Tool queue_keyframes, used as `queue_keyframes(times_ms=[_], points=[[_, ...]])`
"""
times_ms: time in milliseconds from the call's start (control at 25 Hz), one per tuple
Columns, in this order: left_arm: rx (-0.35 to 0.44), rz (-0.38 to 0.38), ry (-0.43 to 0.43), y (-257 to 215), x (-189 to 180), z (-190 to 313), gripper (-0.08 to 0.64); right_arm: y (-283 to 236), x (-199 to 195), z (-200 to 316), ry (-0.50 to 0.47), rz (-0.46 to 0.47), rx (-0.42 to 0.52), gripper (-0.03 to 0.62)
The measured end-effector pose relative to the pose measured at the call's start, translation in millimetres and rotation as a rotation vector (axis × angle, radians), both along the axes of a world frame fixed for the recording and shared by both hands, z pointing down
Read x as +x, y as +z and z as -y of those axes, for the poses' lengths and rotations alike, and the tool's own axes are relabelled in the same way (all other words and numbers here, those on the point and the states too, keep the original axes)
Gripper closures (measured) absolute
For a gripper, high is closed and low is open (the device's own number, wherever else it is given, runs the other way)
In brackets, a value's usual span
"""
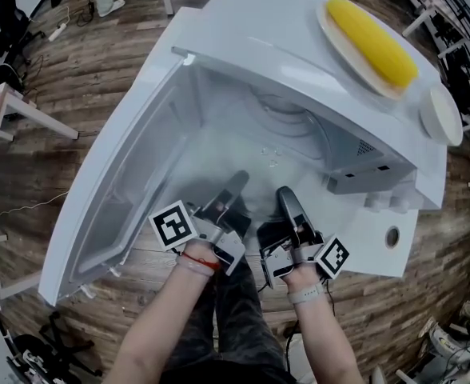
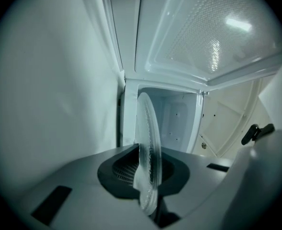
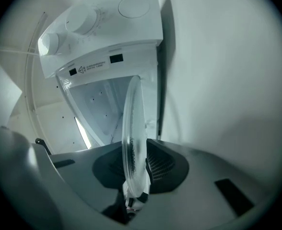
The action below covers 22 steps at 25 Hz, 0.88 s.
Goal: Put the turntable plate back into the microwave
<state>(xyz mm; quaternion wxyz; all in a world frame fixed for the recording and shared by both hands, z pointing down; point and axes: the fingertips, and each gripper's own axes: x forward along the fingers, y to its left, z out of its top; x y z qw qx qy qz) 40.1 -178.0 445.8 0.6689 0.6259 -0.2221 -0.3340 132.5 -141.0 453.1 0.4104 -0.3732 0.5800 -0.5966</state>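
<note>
Holding the turntable plate (image 2: 149,147) between them, both tools reach into the open front of a white microwave (image 1: 299,38).

Left tool (image 1: 235,184): its jaws are closed on the rim of the plate. The left gripper view shows the clear, ribbed glass edge-on, pinched between the dark pads (image 2: 119,169), with the far rim reaching toward the cavity (image 2: 177,121).

Right tool (image 1: 287,194): its jaws are likewise clamped on the plate rim. The right gripper view shows the glass (image 3: 134,133) edge-on between the pads (image 3: 162,164), the rim seated deep in the grip.

Plate position: carried by both tools at the mouth of the cavity (image 1: 243,134), near edge toward the person, far edge inside the opening. In the head view the glass is nearly invisible, and I cannot tell whether it touches the cavity floor.

Microwave: the door (image 1: 115,174) is swung fully open to the left. The control panel with two knobs (image 3: 81,18) sits to the right of the opening.

On top of the microwave: a corn cob (image 1: 375,42) lies on a pale dish (image 1: 331,26), and a round white lid-like item (image 1: 441,114) rests just beside it at the right corner.

Surroundings: wooden floor (image 1: 83,70) around the unit; both of the person's forearms enter from the bottom of the head view.
</note>
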Motion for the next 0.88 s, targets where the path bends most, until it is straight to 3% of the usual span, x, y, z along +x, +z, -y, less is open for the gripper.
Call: queue_keyframes(times_ms=[240, 880], points=[[0.004, 0.004, -0.021, -3, -1, 0, 0.529, -8, -3, -1, -0.018, -0.078, 0.028, 0.548], [0.018, 0.007, -0.057, -4, 2, 26, 0.529, -10, 3, 28, -0.020, -0.089, 0.055, 0.548]])
